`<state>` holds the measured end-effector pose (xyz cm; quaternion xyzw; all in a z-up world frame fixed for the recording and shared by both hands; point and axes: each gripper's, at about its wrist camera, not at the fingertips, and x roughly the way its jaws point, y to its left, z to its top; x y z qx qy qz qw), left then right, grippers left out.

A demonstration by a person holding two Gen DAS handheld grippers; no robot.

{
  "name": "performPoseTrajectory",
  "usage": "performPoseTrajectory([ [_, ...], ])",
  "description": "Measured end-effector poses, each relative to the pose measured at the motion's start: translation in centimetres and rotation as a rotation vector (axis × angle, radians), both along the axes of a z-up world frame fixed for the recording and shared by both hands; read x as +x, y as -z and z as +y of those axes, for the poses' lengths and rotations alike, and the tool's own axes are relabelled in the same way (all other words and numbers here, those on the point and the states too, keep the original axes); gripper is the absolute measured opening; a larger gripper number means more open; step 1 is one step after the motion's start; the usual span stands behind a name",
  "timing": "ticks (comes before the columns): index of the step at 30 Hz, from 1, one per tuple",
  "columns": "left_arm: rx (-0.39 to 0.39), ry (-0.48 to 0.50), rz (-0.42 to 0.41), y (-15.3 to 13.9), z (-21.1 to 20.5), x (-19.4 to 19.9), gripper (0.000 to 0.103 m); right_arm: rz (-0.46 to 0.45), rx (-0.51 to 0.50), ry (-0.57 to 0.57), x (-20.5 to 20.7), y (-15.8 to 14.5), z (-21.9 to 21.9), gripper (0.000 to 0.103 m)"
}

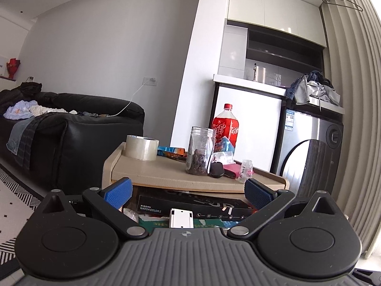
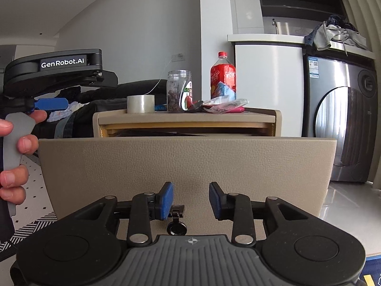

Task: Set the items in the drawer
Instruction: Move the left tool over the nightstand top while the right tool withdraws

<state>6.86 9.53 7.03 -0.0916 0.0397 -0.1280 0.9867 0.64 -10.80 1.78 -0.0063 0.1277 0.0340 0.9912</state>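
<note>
Left wrist view
Left hand-held gripper (image 1: 188, 191): nearest the lens, blue pads spread wide, nothing between them, poised over the pulled-out drawer.
Drawer contents: black Xiaomi watch box (image 1: 190, 206), small white plastic part (image 1: 181, 218), green packet partly hidden beneath.
Tabletop (image 1: 166, 175): beige, just above the drawer opening.
Tape roll (image 1: 142, 147): clear, lying flat at the far left corner.
Jar (image 1: 201, 151): clear plastic, upright, lidless, dark contents at the bottom.
Car key (image 1: 216, 169): black, just right of the jar, touching a pink item (image 1: 232, 170).
Cola bottle (image 1: 225, 127): red, upright behind the jar.
Sofa (image 1: 71, 131): black, left, strewn with clothes.

Right wrist view
Right hand-held gripper (image 2: 190, 199): pads partly apart, empty, close to the drawer front.
Drawer (image 2: 185, 164): beige textured front panel, pulled out from under the tabletop; small black latch (image 2: 176, 224) low between the pads.
Hand (image 2: 16, 157): at the left edge, fingers wrapped round the grey handle of the left tool.
Items: tape, jar, bottle and wrappers all on the tabletop, not in the drawer.
Washing machine (image 2: 343, 124): silver, right.
</note>
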Motion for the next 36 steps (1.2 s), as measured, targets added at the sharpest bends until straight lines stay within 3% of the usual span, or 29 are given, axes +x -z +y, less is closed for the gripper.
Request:
performPoseTrajectory([
  [6, 0.054, -0.02, 0.02, -1.1, -2.0, 0.7, 0.103, -0.018, 0.037, 0.001, -0.3, -0.6, -2.1, 0.038],
  [17, 0.039, 0.051, 0.084, -4.2, -5.6, 2.4, 0.103, -0.03, 0.078, 0.032, -0.7, -1.8, -5.4, 0.043],
  [36, 0.121, 0.008, 0.137, -7.4, -9.6, 7.4, 0.103, -0.04, 0.176, -0.026, -1.2, -2.9, -9.2, 0.049],
])
